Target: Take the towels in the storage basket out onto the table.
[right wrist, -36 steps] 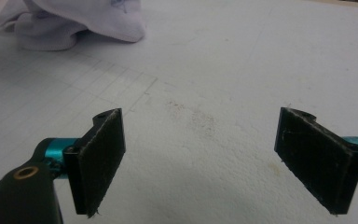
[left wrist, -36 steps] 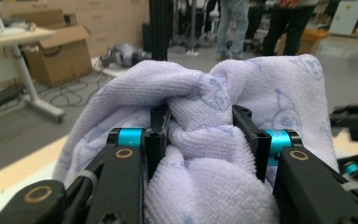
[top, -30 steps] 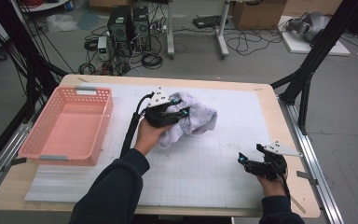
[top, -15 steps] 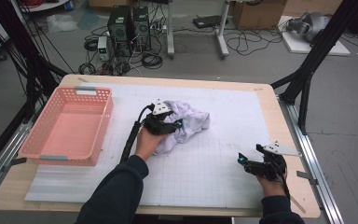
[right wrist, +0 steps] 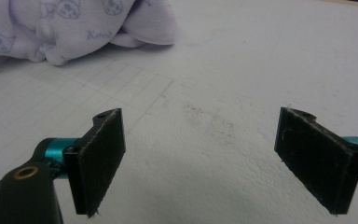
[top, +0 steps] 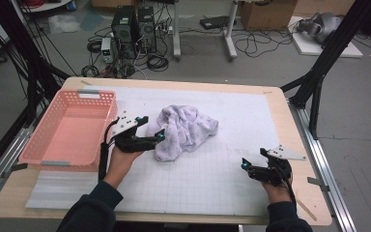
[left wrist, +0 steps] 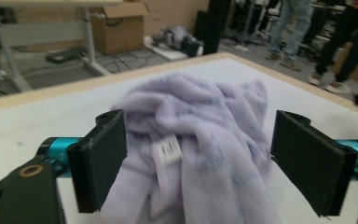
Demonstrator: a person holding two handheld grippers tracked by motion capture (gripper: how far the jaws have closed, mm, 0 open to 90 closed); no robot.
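A crumpled lavender cloth (top: pixel 187 129) with a small printed pattern lies in the middle of the white grid mat (top: pixel 241 121). My left gripper (top: pixel 160 137) sits at the cloth's left edge, and its jaws have just been opening. In the left gripper view the left gripper (left wrist: pixel 209 163) stands wide, the cloth (left wrist: pixel 200 116) and its white label (left wrist: pixel 170 149) lie between and beyond the pads, and neither pad presses on it. My right gripper (top: pixel 245 166) rests low at the mat's near right, apart from the cloth. In the right gripper view the right gripper (right wrist: pixel 214 158) is open over bare mat, with the cloth (right wrist: pixel 74 28) at the top left.
A pink plastic basket (top: pixel 84 93) with nothing in it stands at the table's left, close behind my left hand. The wooden table edge (top: pixel 282 121) borders the mat on the right. Computers, cables and boxes are on the floor beyond the table.
My left gripper has let go of the cloth and drawn back leftward and toward the person, its jaws now wide. The cloth has dropped and spread on the mat. The right gripper has stayed put.
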